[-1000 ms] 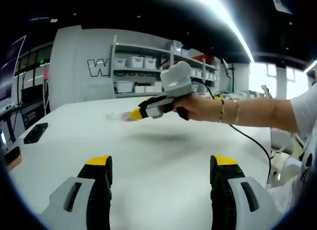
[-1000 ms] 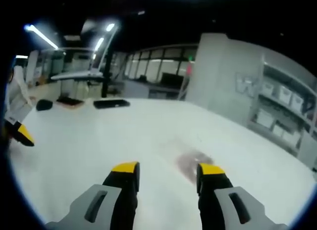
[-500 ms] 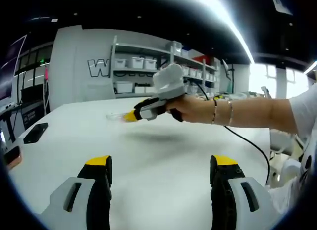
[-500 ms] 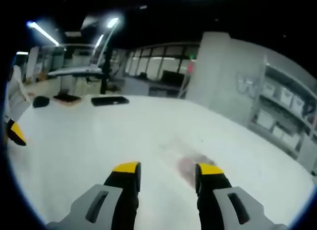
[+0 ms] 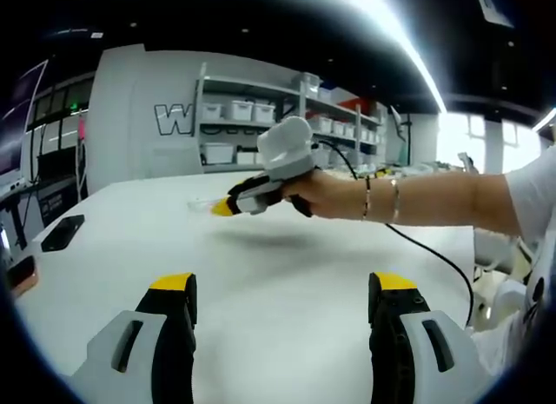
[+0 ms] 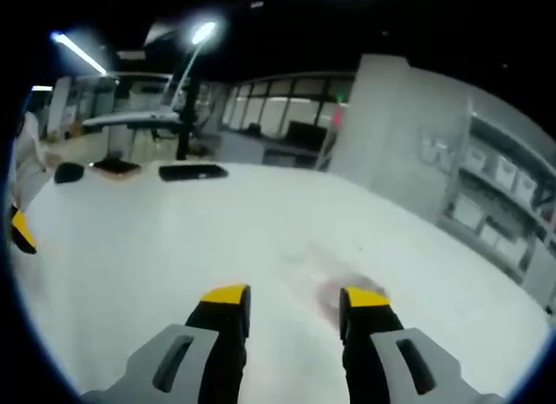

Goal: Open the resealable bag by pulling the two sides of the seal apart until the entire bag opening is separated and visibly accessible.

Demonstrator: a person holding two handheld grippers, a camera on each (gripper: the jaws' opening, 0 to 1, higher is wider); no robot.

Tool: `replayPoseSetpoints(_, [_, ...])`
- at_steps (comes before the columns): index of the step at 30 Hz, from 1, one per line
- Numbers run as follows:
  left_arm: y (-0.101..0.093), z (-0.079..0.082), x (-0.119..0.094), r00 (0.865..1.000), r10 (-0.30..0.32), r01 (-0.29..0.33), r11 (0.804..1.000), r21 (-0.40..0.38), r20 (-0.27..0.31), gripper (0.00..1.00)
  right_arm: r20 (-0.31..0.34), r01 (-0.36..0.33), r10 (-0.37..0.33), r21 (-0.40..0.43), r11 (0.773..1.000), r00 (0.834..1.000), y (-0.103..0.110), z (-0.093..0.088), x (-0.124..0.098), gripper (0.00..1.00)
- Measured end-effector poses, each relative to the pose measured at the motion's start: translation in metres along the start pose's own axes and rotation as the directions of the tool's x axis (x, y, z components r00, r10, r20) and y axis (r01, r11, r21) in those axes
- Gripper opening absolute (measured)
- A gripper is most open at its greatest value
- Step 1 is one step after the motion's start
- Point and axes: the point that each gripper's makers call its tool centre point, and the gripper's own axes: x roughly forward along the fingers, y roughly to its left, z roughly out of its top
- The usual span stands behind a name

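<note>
Left gripper view has the right gripper (image 5: 219, 208) out over the middle of the white table (image 5: 287, 282), held in the person's hand (image 5: 321, 194), its yellow tips right at the near edge of the resealable bag (image 5: 201, 203). The bag's clear, lying flat on the table, and honestly hard to make out from here. Can't tell from this side whether those tips are touching it.

In the right gripper view, the bag (image 6: 334, 287) is a faint pinkish smear on the table just past the right gripper (image 6: 291, 296), whose fingers are apart with nothing between them. The left gripper (image 5: 285, 285) sits well back from the bag, fingers wide apart, also holding nothing.

So I'd say this is the approach step, with the seal not grabbed yet. Next move probably means getting the right fingers onto one lip of the seal, then bringing the left in for the other lip. Thin flat plastic looks fiddly to pinch.
</note>
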Motion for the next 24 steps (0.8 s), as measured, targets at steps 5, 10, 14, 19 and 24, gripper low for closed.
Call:
replayPoseSetpoints(5, [0.000, 0.001, 0.000, 1.000, 0.000, 0.000, 1.000, -0.001, 0.001, 0.81, -0.006, -0.003, 0.003, -0.005, 1.000, 1.000, 0.002, 0.000, 0.006, 0.39])
replayPoseSetpoints(10, [0.000, 0.000, 0.000, 1.000, 0.000, 0.000, 1.000, 0.000, -0.001, 0.81, -0.013, 0.000, 0.000, -0.002, 1.000, 1.000, 0.001, -0.002, 0.009, 0.39])
replayPoseSetpoints(14, [0.001, 0.001, 0.000, 1.000, 0.001, -0.001, 1.000, -0.003, 0.001, 0.81, -0.015, 0.004, -0.004, -0.003, 1.000, 1.000, -0.002, 0.000, 0.013, 0.39])
replayPoseSetpoints(19, [0.003, 0.001, 0.000, 1.000, 0.003, -0.003, 1.000, -0.006, 0.002, 0.81, -0.019, 0.012, -0.012, -0.005, 1.000, 1.000, -0.004, 0.001, 0.018, 0.39])
replayPoseSetpoints(24, [0.005, 0.001, -0.001, 1.000, 0.006, -0.006, 1.000, -0.008, 0.001, 0.81, -0.024, 0.005, -0.005, -0.017, 1.000, 1.000, 0.000, 0.001, 0.024, 0.39])
